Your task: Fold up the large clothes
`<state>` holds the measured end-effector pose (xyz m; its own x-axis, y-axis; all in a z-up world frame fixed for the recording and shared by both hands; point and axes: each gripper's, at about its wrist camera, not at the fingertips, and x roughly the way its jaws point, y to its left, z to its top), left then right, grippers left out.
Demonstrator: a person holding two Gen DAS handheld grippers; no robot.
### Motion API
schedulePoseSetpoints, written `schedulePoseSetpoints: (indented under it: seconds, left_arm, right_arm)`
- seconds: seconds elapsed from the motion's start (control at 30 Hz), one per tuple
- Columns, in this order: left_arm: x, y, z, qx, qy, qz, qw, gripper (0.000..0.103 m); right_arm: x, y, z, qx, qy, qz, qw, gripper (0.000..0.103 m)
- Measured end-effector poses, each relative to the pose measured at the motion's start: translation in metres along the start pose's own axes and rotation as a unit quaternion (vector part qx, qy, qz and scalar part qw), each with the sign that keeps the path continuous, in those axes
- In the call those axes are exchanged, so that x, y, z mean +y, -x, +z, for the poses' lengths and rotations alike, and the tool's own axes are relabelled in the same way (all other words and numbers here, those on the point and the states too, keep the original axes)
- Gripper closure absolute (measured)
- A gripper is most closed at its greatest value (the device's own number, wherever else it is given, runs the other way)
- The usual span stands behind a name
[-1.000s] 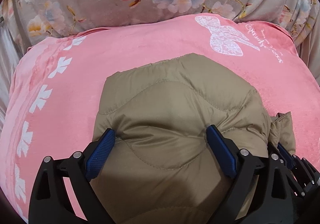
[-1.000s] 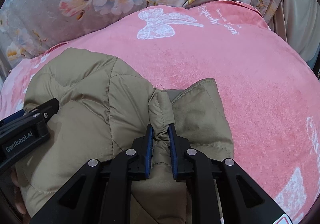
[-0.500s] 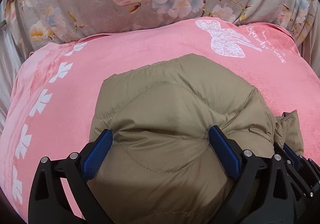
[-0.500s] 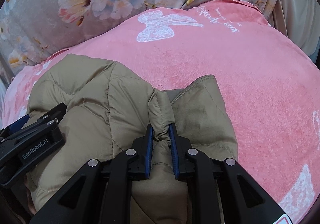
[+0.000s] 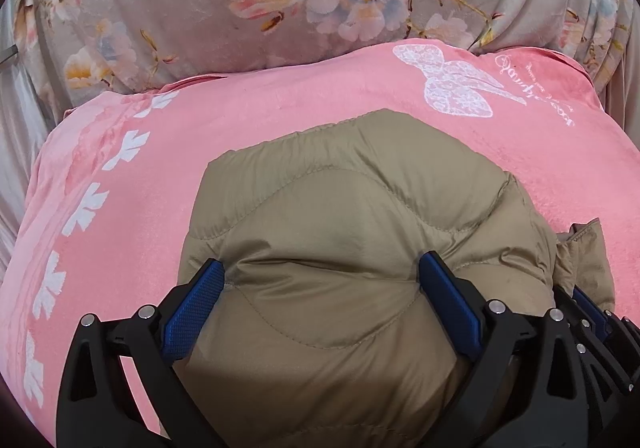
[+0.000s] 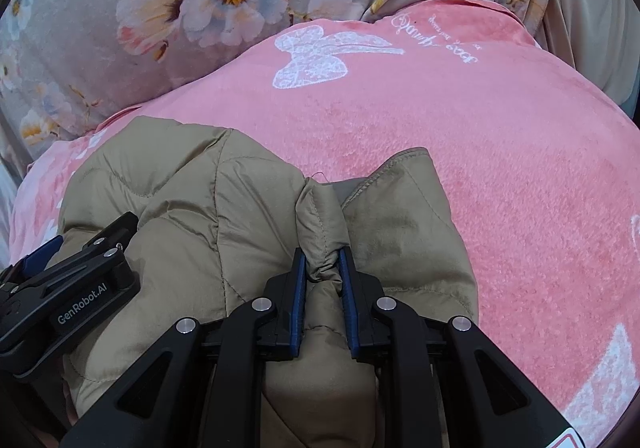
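A tan quilted puffer jacket (image 5: 352,187) lies bunched on a pink blanket (image 5: 280,119). My left gripper (image 5: 322,264) straddles a thick puffy fold of it. Its blue pads (image 5: 192,312) dent the fabric on both sides, so it is shut on the jacket with the jaws wide apart. My right gripper (image 6: 322,256) is shut on a narrow pinched ridge of the jacket (image 6: 180,199), just right of the left gripper (image 6: 80,288). In the left wrist view the right gripper (image 5: 588,304) shows at the right edge. The jacket's lower part is hidden under the grippers.
The pink blanket (image 6: 480,127) carries a white butterfly print (image 6: 316,55) and a leaf border (image 5: 84,203). Beyond its far edge rises grey floral fabric (image 5: 240,7). Pale cloth (image 6: 592,27) shows at the far right.
Both grips hold as before. The jacket bundle has barely shifted, and the left gripper has edged a little further into the right wrist view.
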<state>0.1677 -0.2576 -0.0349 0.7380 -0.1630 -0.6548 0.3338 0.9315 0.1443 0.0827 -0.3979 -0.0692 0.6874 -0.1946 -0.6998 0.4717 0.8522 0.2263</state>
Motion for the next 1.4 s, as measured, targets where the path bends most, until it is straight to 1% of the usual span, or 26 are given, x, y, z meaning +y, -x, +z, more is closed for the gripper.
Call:
schedulePoseSetpoints:
  seconds: [0.1, 0.17, 0.2, 0.27, 0.3, 0.33, 0.37, 0.43, 0.53, 0.6, 0.67, 0.87, 1.1, 1.4]
  left_arm:
    - [0.000, 0.000, 0.001, 0.004, 0.002, -0.005, 1.0000, 0.007]
    - [0.004, 0.002, 0.002, 0.011, 0.004, -0.014, 0.9998, 0.007]
    - [0.007, 0.005, 0.002, 0.018, 0.002, -0.023, 0.9996, 0.007]
    - [0.016, 0.023, -0.002, 0.030, -0.006, -0.040, 0.9987, 0.007]
    - [0.021, 0.031, -0.005, 0.033, -0.002, -0.048, 0.9983, 0.007]
    - [0.029, 0.043, -0.010, 0.043, 0.005, -0.065, 0.9970, 0.007]
    - [0.036, 0.054, -0.016, 0.056, 0.012, -0.082, 0.9950, 0.007]
    - [0.044, 0.067, -0.028, 0.075, 0.018, -0.097, 0.9923, 0.007]
    - [0.047, 0.079, -0.053, 0.108, 0.002, -0.095, 0.9896, 0.007]
    - [0.047, 0.083, -0.066, 0.113, 0.003, -0.098, 0.9887, 0.007]
    - [0.049, 0.086, -0.074, 0.112, 0.005, -0.098, 0.9888, 0.006]
    - [0.050, 0.080, -0.079, 0.112, 0.013, -0.098, 0.9888, 0.005]
    - [0.042, 0.077, -0.085, 0.090, -0.002, -0.077, 0.9930, 0.005]
    - [0.038, 0.076, -0.088, 0.077, -0.009, -0.064, 0.9949, 0.005]
  right_arm:
    - [-0.005, 0.000, 0.001, 0.003, -0.007, 0.015, 1.000, 0.085]
    - [-0.009, -0.001, 0.003, 0.012, -0.009, 0.034, 0.999, 0.084]
    - [-0.014, 0.002, 0.005, 0.022, -0.014, 0.043, 0.999, 0.080]
    - [-0.023, 0.018, 0.004, 0.042, -0.032, 0.058, 0.997, 0.076]
    - [-0.029, 0.035, 0.000, 0.044, -0.047, 0.074, 0.995, 0.075]
    - [-0.034, 0.048, -0.005, 0.045, -0.054, 0.086, 0.994, 0.075]
    - [-0.038, 0.060, -0.011, 0.050, -0.056, 0.095, 0.993, 0.075]
    - [-0.041, 0.082, -0.027, 0.063, -0.050, 0.108, 0.991, 0.075]
    - [-0.038, 0.098, -0.053, 0.087, -0.026, 0.102, 0.991, 0.075]
    - [-0.036, 0.096, -0.069, 0.105, -0.019, 0.096, 0.990, 0.075]
    - [-0.034, 0.093, -0.081, 0.103, -0.014, 0.090, 0.991, 0.075]
    - [-0.042, 0.084, -0.085, 0.096, -0.040, 0.104, 0.989, 0.075]
    - [-0.048, 0.080, -0.090, 0.091, -0.054, 0.116, 0.988, 0.075]
    - [-0.048, 0.081, -0.094, 0.080, -0.050, 0.109, 0.990, 0.075]
